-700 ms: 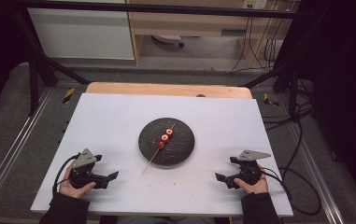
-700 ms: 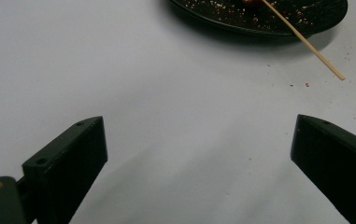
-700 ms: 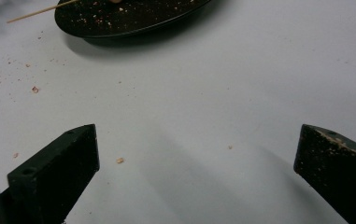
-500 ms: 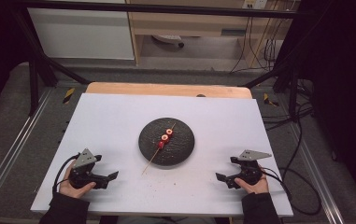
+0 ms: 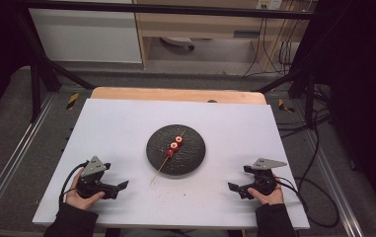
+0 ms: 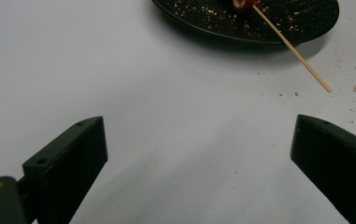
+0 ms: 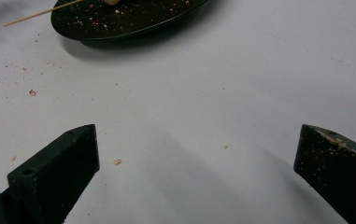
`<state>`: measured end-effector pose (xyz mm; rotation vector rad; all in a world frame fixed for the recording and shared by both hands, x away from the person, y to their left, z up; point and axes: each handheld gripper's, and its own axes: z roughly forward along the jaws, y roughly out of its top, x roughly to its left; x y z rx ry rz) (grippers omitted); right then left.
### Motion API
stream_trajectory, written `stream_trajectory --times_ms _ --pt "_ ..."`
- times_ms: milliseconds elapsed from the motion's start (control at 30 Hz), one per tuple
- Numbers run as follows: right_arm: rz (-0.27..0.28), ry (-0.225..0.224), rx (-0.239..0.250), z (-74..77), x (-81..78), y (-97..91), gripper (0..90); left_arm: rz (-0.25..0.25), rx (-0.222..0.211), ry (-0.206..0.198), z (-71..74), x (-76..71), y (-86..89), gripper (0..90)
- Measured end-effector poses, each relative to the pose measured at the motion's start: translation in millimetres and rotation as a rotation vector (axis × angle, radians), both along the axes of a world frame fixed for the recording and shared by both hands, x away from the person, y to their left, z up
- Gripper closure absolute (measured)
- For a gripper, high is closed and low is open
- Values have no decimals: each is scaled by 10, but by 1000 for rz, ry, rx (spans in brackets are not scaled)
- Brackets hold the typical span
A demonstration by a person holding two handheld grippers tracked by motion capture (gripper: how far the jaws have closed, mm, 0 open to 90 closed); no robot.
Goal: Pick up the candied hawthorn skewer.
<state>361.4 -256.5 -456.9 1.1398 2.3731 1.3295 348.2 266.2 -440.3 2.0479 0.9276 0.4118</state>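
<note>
A round black plate (image 5: 190, 157) sits in the middle of the white table. Across it lies a thin wooden skewer (image 5: 160, 171) with three red pieces (image 5: 174, 146) threaded on; its bare end sticks out over the plate's near-left rim. My left gripper (image 5: 117, 188) rests on the table at the front left, open, nothing between its jaws. My right gripper (image 5: 235, 189) rests at the front right, open and empty too. In the left gripper view the skewer (image 6: 297, 53) and plate (image 6: 203, 25) lie ahead. The right gripper view has the plate (image 7: 119, 23) at upper left.
Small crumbs (image 7: 32, 93) dot the white table (image 5: 116, 128) near the plate. A wooden board edge (image 5: 175, 94) runs along the table's far side. Black frame bars and cables (image 5: 299, 128) stand around the table.
</note>
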Motion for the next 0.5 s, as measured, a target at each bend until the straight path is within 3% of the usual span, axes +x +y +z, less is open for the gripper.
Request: stream_trajectory --times_ms 500 --pt "-3 1 -2 5 2 -3 10 6 -6 -7 179 36 -231 38"
